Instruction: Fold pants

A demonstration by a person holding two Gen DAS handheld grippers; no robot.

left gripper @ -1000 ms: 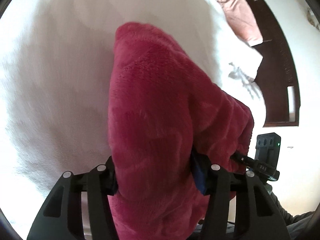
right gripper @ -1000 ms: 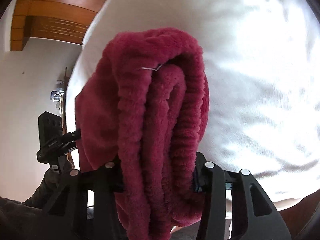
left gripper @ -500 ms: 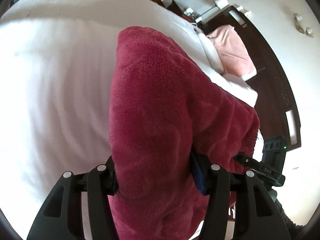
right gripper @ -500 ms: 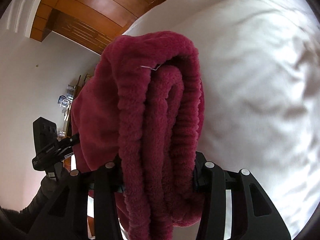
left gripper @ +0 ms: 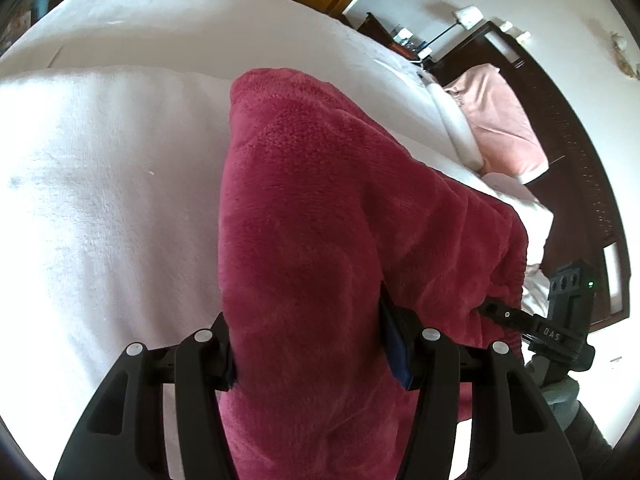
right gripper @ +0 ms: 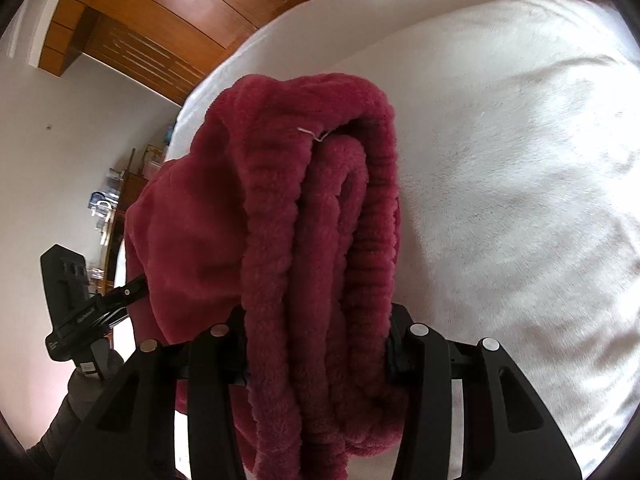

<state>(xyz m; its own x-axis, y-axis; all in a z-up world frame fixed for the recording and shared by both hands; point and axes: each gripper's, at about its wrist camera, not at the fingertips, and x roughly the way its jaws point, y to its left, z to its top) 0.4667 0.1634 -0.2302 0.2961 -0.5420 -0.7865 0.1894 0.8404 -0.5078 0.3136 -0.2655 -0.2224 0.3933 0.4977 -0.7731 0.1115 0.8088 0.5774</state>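
Crimson plush fleece pants in thick rolled folds, pinched by left claw and right claw, white textured bedspread beneath

My two wrist cameras look along their jaws, close over the bed, sharing the pants.

Left tongs and right tongs both clamped, side by side, pointing forward.

fuzzy crimson pants, folded in thick layers, hang above the bed.
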